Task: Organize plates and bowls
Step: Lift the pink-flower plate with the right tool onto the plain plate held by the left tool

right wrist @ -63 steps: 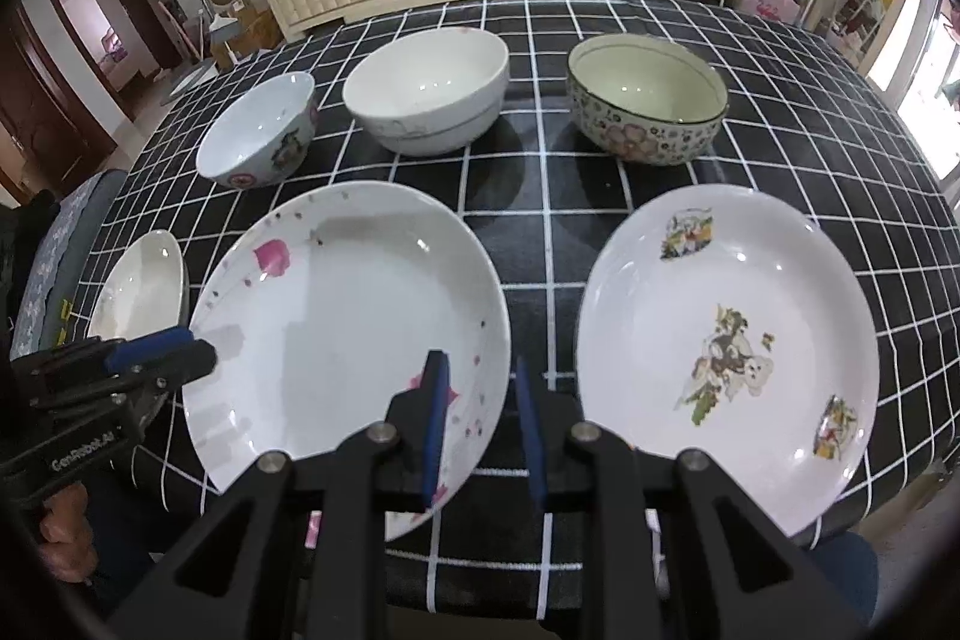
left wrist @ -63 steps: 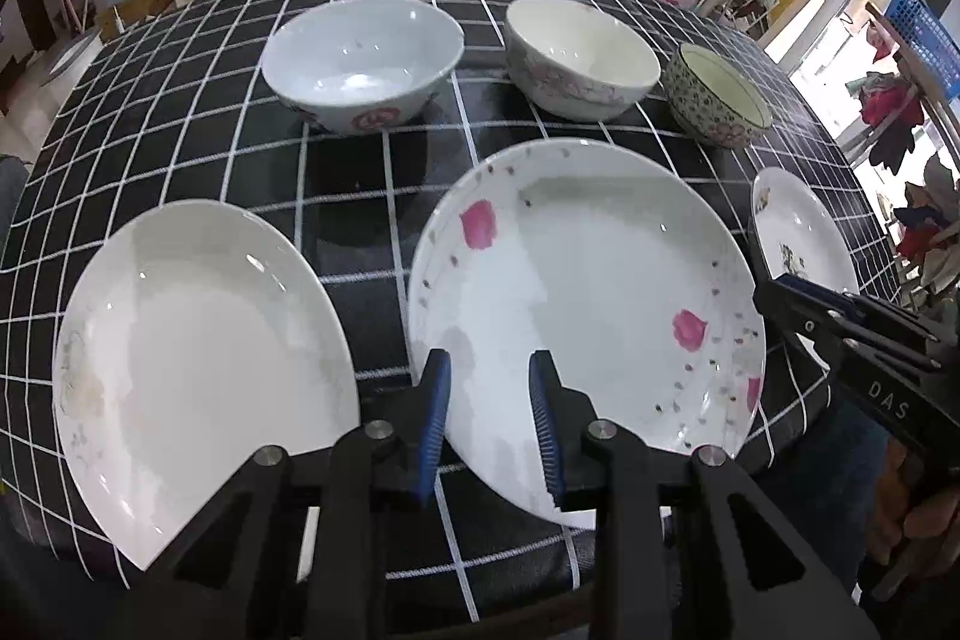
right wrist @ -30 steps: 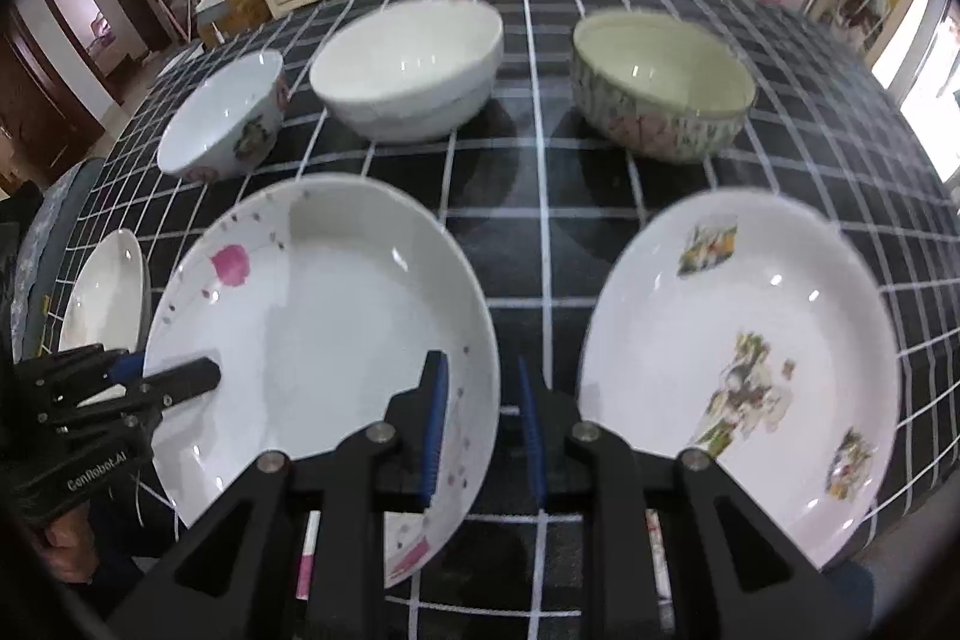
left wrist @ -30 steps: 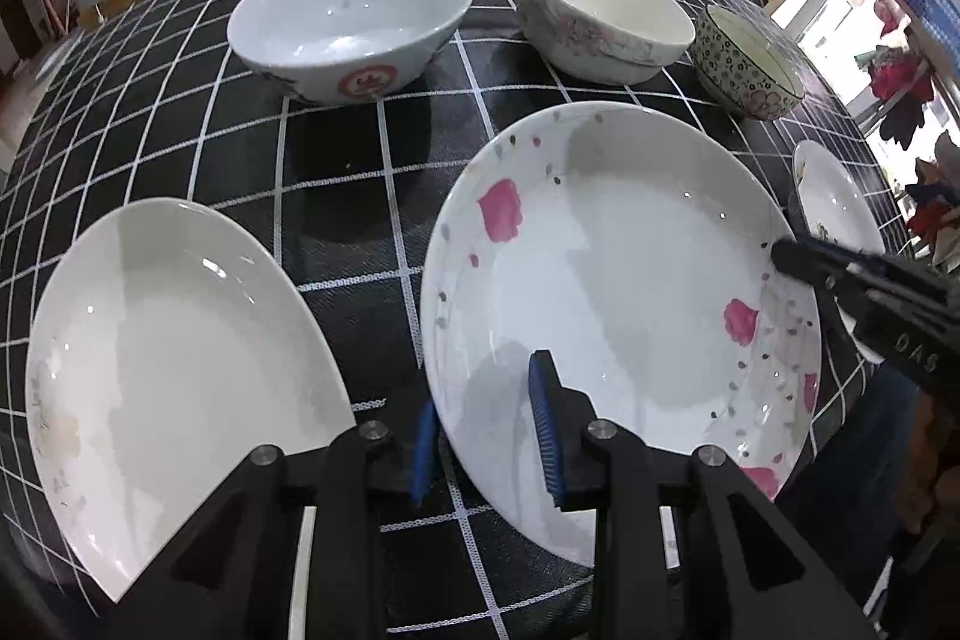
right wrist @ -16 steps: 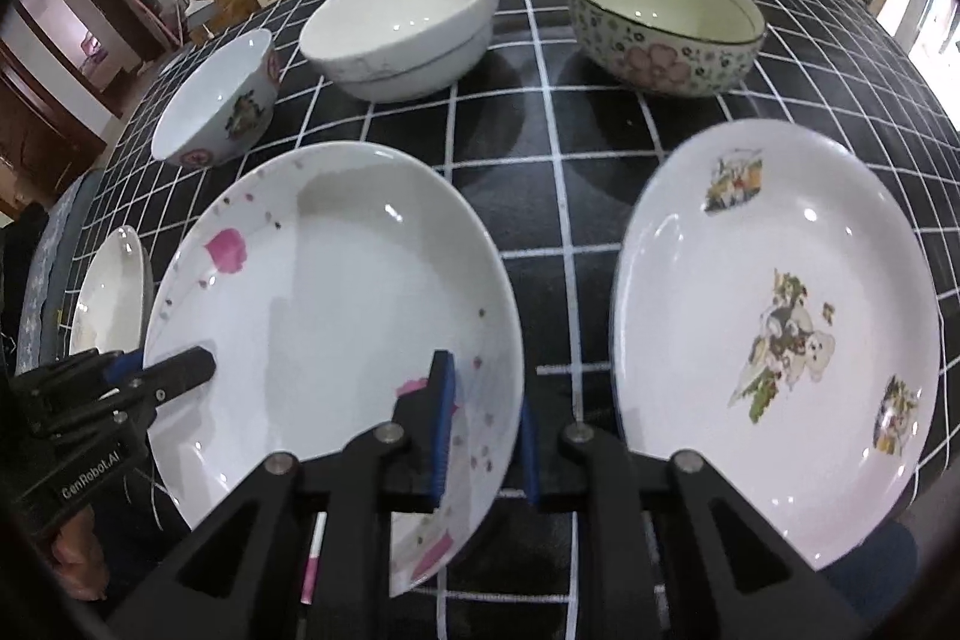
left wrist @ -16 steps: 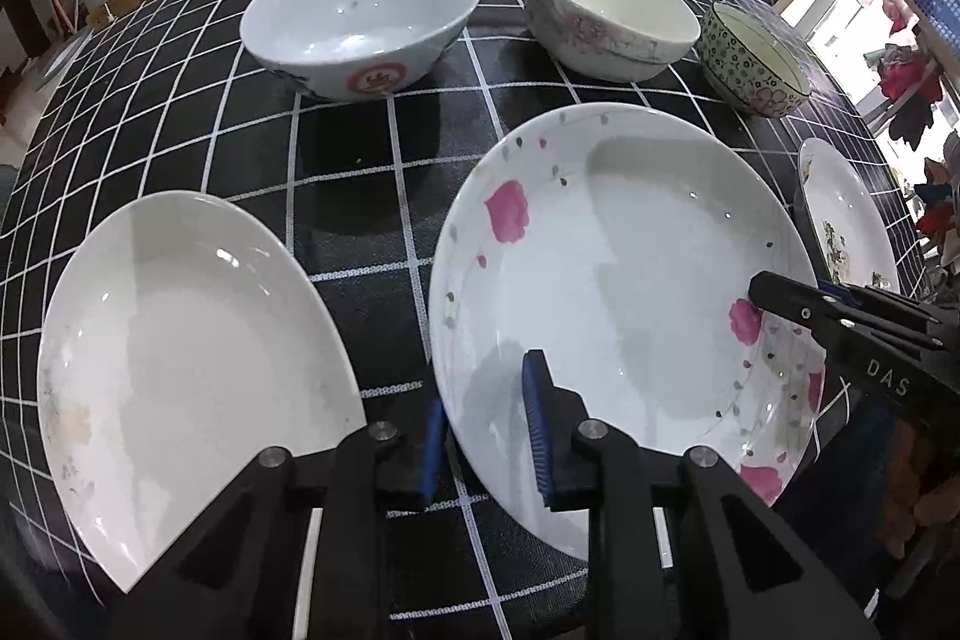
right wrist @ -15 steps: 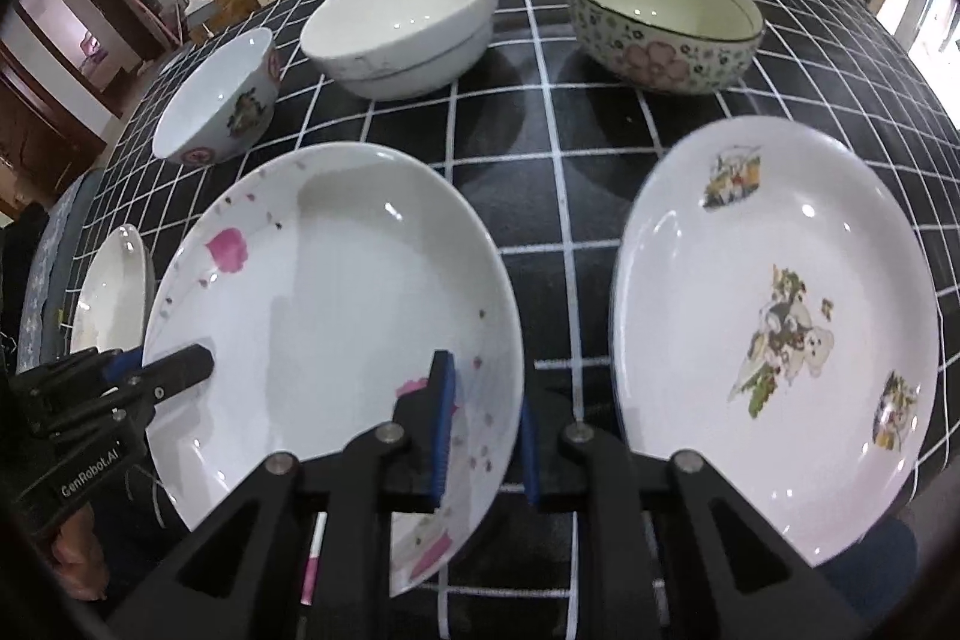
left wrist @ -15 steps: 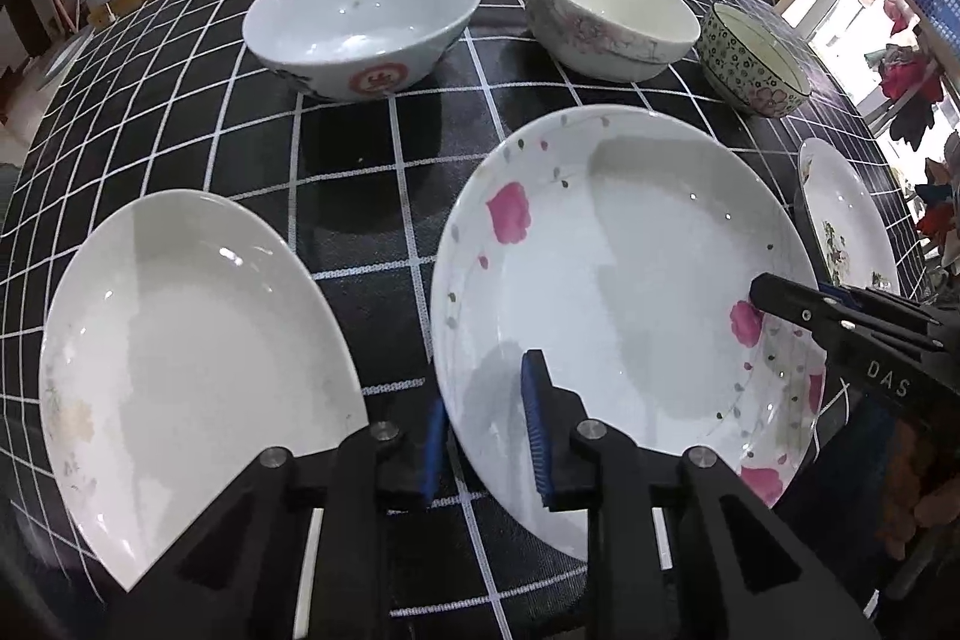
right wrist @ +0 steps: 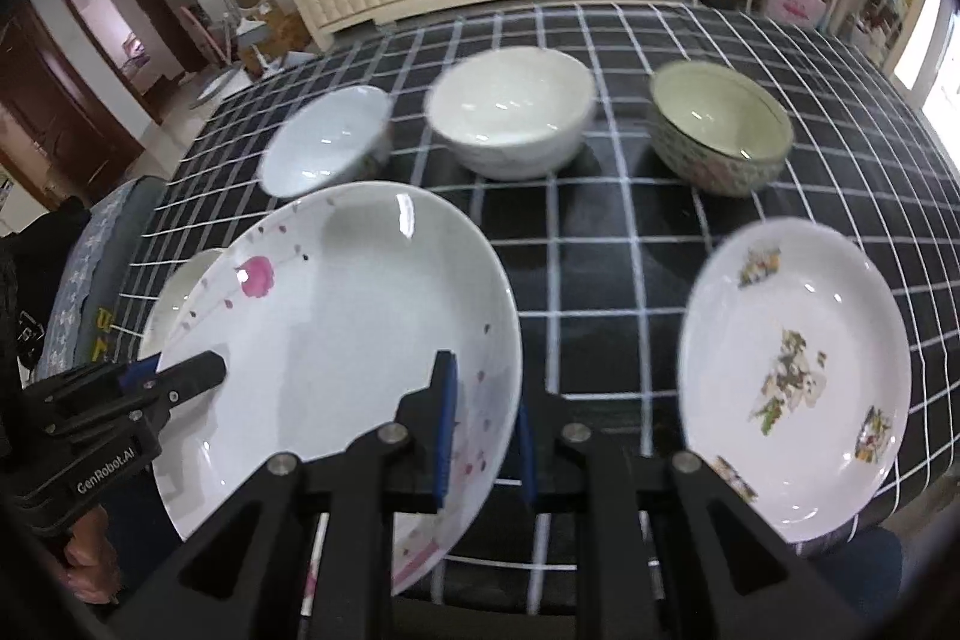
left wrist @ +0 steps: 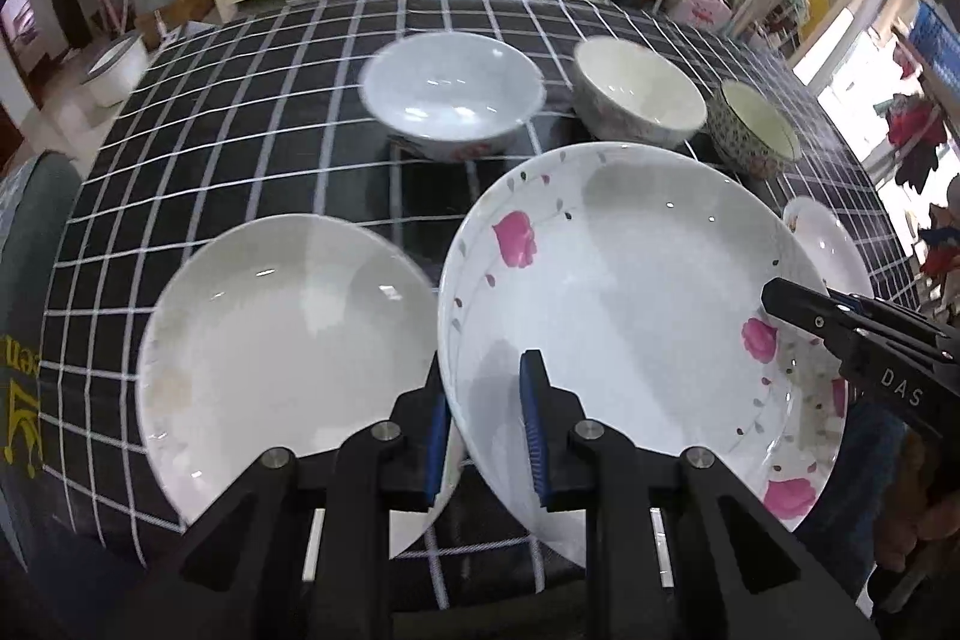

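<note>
Gripping opposite rims of the pink-flower plate (left wrist: 624, 292), left gripper (left wrist: 485, 418) and right gripper (right wrist: 480, 424) each pinch its edge between narrowed jaws, having just closed on it. Plate looks raised off the checked tablecloth (left wrist: 252, 148), overlapping the plain white plate (left wrist: 282, 334). Cartoon plate (right wrist: 798, 370) sits apart; three bowls (right wrist: 510, 124) behind.

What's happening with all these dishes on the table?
A person holds a gripper in each hand, and both are clamped on opposite edges of the pink-flowered plate: the left gripper on its left rim, the right gripper on its right rim. The plate is off the checked tablecloth. A plain white plate, a cartoon plate and three bowls are still unstacked.
</note>
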Motion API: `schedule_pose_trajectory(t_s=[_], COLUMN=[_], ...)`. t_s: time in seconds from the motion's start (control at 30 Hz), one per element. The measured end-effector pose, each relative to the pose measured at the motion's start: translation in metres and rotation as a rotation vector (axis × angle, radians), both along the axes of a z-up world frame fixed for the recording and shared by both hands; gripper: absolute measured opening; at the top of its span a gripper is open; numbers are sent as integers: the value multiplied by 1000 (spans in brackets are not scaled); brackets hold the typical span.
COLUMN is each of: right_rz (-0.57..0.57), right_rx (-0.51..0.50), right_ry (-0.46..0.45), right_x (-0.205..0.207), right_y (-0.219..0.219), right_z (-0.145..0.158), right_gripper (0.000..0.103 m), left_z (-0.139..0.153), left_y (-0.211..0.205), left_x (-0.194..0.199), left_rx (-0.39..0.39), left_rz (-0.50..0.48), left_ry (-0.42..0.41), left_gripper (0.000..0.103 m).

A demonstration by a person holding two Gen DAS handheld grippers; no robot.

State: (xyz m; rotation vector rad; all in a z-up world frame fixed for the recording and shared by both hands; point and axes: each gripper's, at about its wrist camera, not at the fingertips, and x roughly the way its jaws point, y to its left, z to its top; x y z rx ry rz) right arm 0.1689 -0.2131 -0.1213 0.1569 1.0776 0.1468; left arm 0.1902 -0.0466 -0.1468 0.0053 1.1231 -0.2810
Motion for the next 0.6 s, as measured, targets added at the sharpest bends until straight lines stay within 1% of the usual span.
schedule_pose_trajectory(t_s=[0.17, 0.33, 0.47, 0.6], right_rz=[59, 111, 146, 164], right_rx=[9, 24, 11, -1], right_ry=[1, 28, 44, 61], right_x=[3, 3, 4, 8], right_y=[33, 64, 86, 101], right_z=[-1, -11, -17, -23], right_gripper=[22, 22, 22, 22], left_z=[3, 2, -5, -14], left_y=[35, 75, 103, 122], left_x=[-10, -24, -30, -38], left_rx=[-13, -24, -32, -34], left_rz=[64, 136, 186, 213], left_ry=[-1, 4, 19, 35], left_gripper=[20, 20, 20, 18])
